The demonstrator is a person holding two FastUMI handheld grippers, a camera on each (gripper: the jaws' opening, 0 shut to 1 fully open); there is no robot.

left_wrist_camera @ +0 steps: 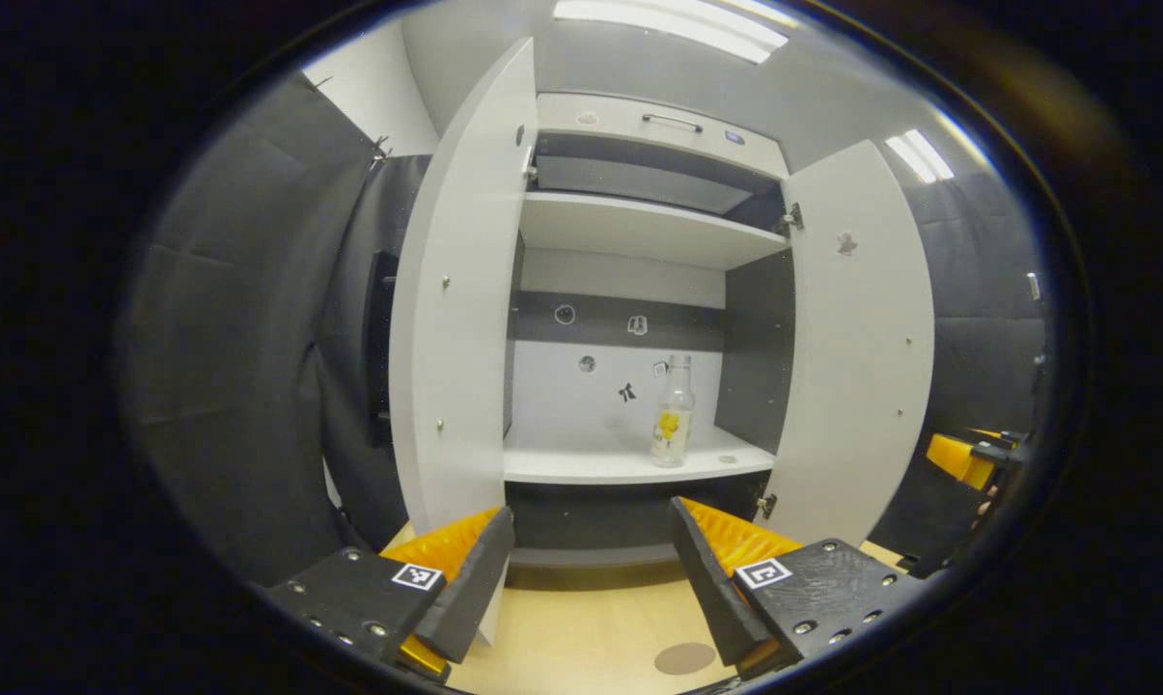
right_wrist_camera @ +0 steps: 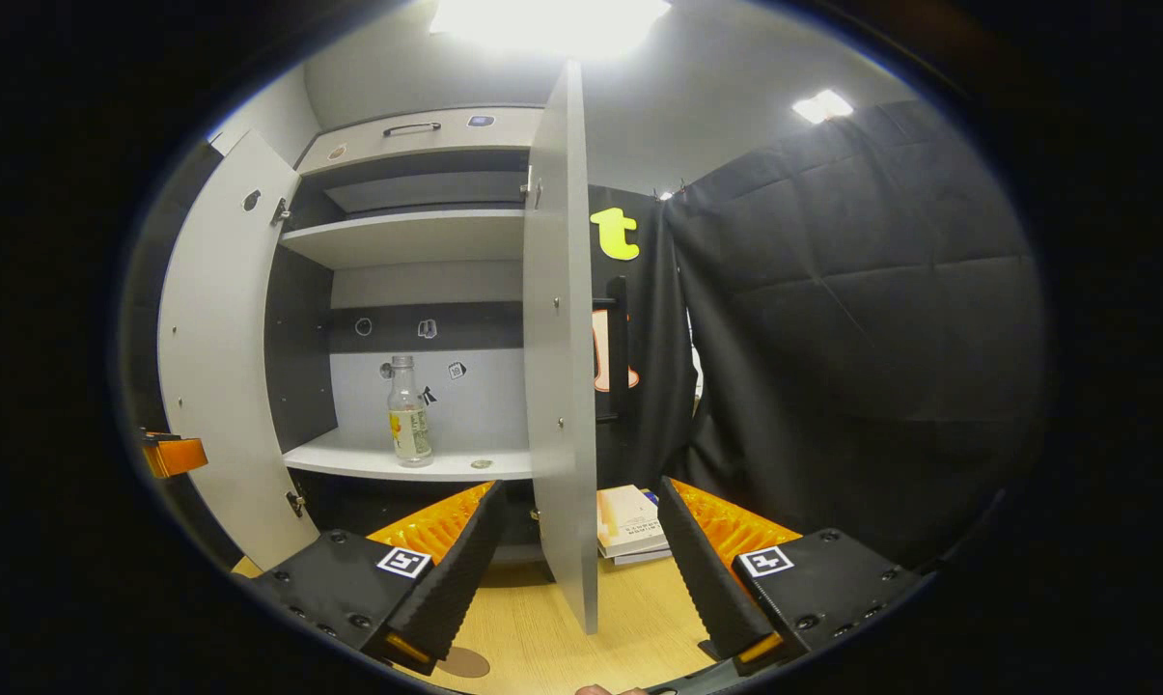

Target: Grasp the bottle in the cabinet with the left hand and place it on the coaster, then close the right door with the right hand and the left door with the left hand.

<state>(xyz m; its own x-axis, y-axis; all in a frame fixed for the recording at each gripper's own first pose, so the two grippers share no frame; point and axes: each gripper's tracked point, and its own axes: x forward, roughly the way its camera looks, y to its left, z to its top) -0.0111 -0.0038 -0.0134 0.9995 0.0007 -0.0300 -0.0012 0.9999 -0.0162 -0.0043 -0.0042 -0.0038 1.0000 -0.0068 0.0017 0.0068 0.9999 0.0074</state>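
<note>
A clear bottle (left_wrist_camera: 673, 410) with a yellow label stands upright on the lower shelf (left_wrist_camera: 620, 465) of the white cabinet, towards its right side. Both doors hang wide open: the left door (left_wrist_camera: 456, 328) and the right door (left_wrist_camera: 861, 338). My left gripper (left_wrist_camera: 591, 569) is open and low over the table, well in front of the shelf. A round brown coaster (left_wrist_camera: 684, 658) lies on the wooden table just under its right finger. In the right gripper view, the bottle (right_wrist_camera: 409, 413) is far left of my open right gripper (right_wrist_camera: 576, 569), which faces the right door's edge (right_wrist_camera: 562, 367).
A stack of books (right_wrist_camera: 629, 526) lies on the table behind the right door. Black cloth walls close in on both sides. The upper shelf (left_wrist_camera: 639, 227) is bare. The other gripper (left_wrist_camera: 972, 458) shows at the far right edge of the left gripper view.
</note>
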